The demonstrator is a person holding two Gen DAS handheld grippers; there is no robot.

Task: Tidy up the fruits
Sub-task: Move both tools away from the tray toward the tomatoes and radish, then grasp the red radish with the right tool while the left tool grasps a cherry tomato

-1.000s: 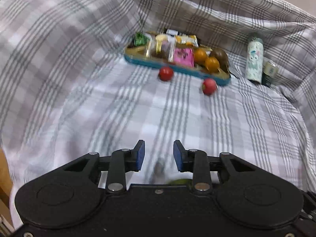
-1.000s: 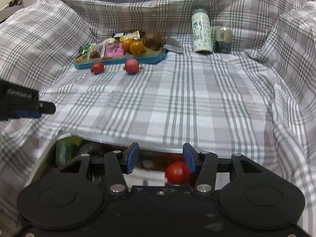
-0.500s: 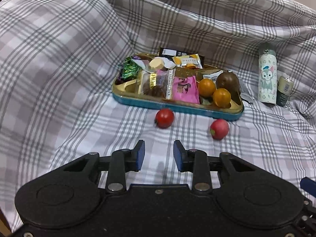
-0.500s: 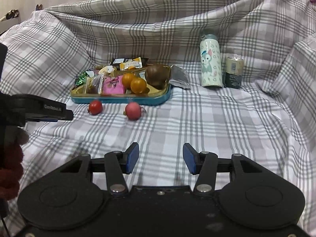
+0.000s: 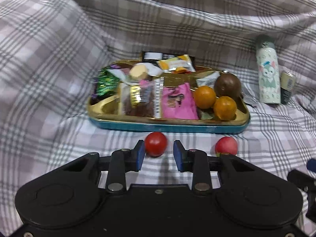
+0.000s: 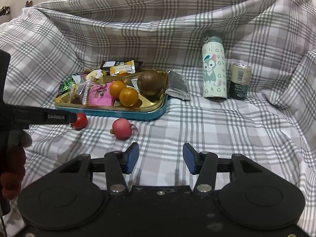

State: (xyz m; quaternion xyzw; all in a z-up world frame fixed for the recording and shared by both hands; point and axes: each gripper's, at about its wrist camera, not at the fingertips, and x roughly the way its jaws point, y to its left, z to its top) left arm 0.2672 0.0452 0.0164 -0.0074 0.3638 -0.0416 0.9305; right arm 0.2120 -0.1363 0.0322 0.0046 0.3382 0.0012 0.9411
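The left gripper (image 5: 156,153) is open, and the small red tomato (image 5: 155,143) sits right between its two blue pads (image 5: 140,154). The pads do not squeeze it yet. The tomato lies on the checked cloth (image 5: 59,118), just in front of the blue and gold tray (image 5: 169,127).

The right gripper (image 6: 161,159) is open too and holds nothing. It hangs over bare cloth, a little way from the pink radish (image 6: 122,128), which lies near the tomato in front of the tray.

A few things could go wrong here. The tomato is round and smooth, so if the pads close off to one side it may pop out and roll away. The cloth is soft and bumpy — a push down could make a dip, and the tomato could roll toward the tray wall or off to the side. A hard squeeze would likely squash it, because tomato skin is thin.

The tray is already full of snack packets (image 5: 177,100), two oranges (image 5: 214,101) and a brown round fruit (image 5: 227,86). A hasty swing near it could knock the oranges loose.

The bottle (image 6: 214,69) and the can (image 6: 240,81) stand well apart from both grippers — they look safe for now.
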